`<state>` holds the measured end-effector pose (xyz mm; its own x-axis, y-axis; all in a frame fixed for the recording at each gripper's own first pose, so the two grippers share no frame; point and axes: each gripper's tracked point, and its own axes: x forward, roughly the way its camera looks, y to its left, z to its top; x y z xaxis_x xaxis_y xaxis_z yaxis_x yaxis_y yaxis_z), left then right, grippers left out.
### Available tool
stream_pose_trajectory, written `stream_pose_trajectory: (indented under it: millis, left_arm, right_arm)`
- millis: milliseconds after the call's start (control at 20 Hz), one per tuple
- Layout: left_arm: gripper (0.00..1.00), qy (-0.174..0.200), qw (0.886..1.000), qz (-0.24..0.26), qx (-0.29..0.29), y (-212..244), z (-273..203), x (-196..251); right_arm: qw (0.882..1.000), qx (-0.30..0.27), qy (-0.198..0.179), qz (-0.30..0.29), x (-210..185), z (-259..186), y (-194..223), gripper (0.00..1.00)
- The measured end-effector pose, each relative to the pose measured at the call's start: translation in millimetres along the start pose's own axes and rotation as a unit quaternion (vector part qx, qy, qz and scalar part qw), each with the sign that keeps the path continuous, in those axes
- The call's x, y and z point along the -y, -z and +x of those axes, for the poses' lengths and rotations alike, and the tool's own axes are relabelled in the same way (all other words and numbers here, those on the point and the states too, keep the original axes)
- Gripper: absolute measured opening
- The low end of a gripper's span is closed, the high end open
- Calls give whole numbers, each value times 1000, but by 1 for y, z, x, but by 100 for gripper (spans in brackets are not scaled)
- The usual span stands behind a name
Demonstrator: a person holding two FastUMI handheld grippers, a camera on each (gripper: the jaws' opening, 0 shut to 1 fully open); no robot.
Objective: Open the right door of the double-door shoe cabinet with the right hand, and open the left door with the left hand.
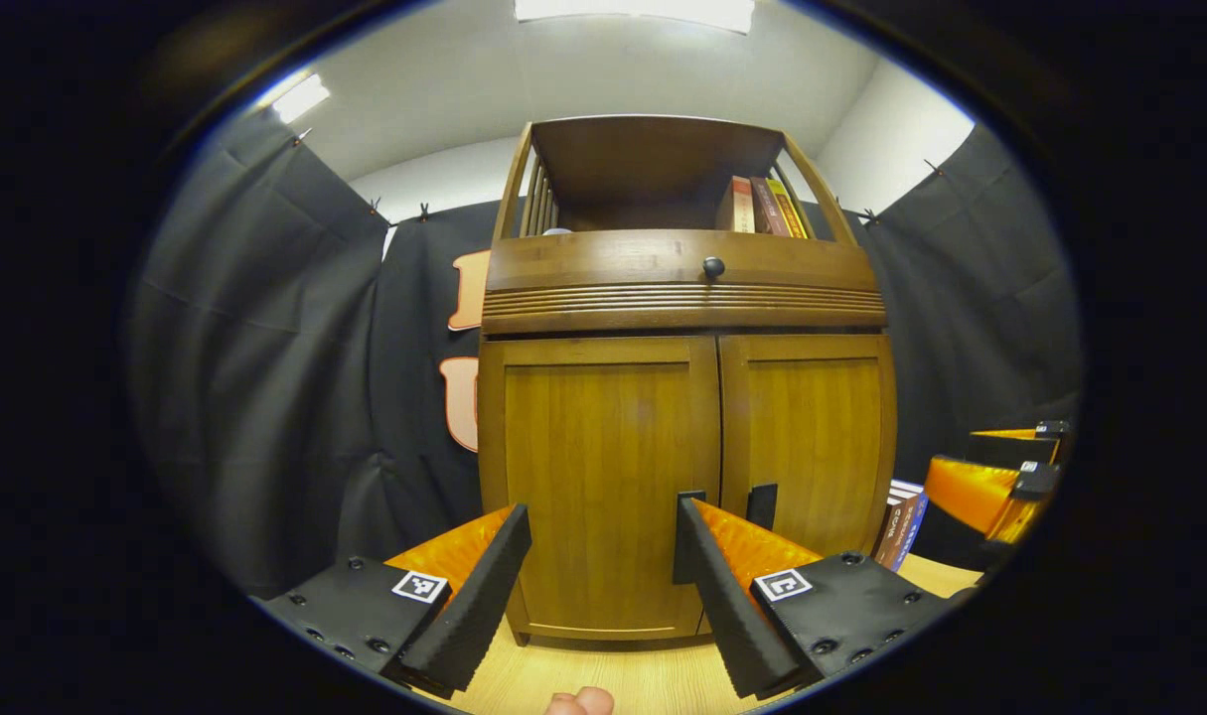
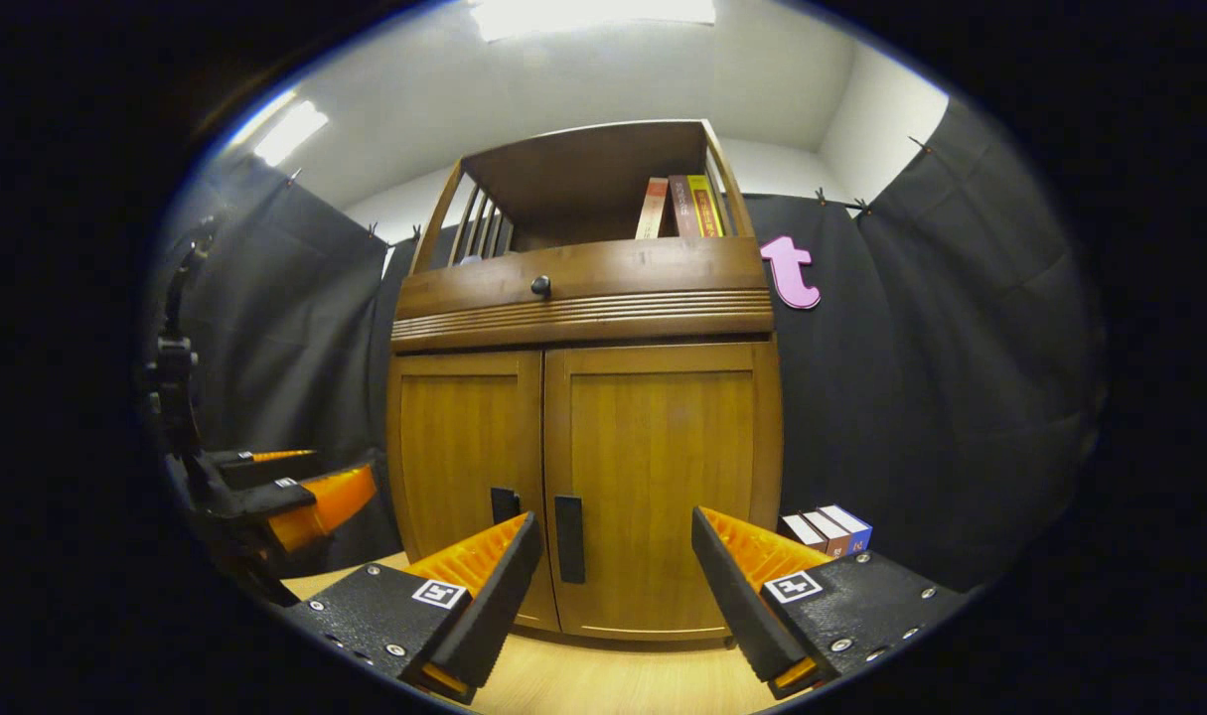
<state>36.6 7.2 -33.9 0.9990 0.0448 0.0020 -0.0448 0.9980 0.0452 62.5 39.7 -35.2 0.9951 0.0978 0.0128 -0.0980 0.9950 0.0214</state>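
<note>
Both doors are closed, so no step is begun. The right gripper (image 2: 615, 581) is spread wide before the right door (image 2: 663, 487); its handle (image 2: 569, 538) at 11 o'clock probably needs pinching next. The left gripper (image 1: 603, 566) is also spread, facing the left door (image 1: 603, 477).

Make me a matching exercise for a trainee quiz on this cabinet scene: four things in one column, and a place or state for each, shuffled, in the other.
Things:
1. doors
2. knob
3. upright books
4. right gripper

Places or states:
A. on the top shelf
B. open, holding nothing
C. both shut
D. on the drawer front

Pairs: 1-C, 2-D, 3-A, 4-B
</note>
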Motion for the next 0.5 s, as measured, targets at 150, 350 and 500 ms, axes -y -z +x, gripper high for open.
stream_pose_trajectory:
  millis: [150, 350, 500]
  left_arm:
    - [96, -6, 1000, -2, -2, 1, -4, -8]
    - [96, -22, 1000, -1, 1, 1, -14, -24]
    - [95, -28, 999, -16, -9, 7, -22, -35]
  right_arm:
    - [1000, 8, -13, -7, -11, 37, -3, 100]
    - [1000, 5, -9, -26, -29, 99, 9, 100]
    - [999, 1, 5, -43, -43, 139, 27, 93]
